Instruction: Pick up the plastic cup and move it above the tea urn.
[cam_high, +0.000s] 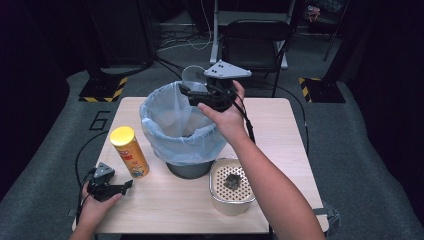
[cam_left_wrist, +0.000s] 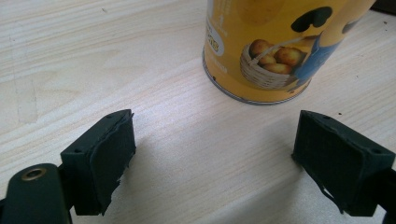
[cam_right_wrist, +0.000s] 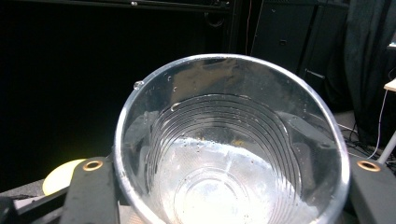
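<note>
Light wood surface (cam_high: 280, 125), square-ish, carries everything; on it a grey bin (cam_high: 187, 169) lined with a pale blue bag (cam_high: 165, 120), bag rim folded over and puffed wide, inside mostly empty as far as visible; a beige square container (cam_high: 227, 202) with a perforated insert sits just beside the bin at the near right, a dark lump (cam_high: 233, 181) lying on the insert; a yellow chip can (cam_high: 129, 151) with yellow lid stands upright left of the bin, potato-basket print visible in the left gripper view (cam_left_wrist: 275, 56).

Task thing: clear plastic cup (cam_right_wrist: 229, 154), ribbed walls, droplets inside, mouth facing the right gripper camera; in the high view the cup (cam_high: 192, 76) is up in the air over the bin's far rim, tipped on its side.

Right claw (cam_high: 192, 92) is closed around the cup, jaws flanking its walls on both sides; no earlier frame to compare; right hand (cam_high: 227, 117) raised over the bin, forearm stretched diagonally from the bottom right, wrist bent, grey plate on top.

Left claw (cam_left_wrist: 212, 161) stands moderately wide, nothing between the pads, bare wood below, chip can just ahead but apart; left hand (cam_high: 97, 202) rests low at the near left edge of the surface, claw pointing toward the can.
</note>
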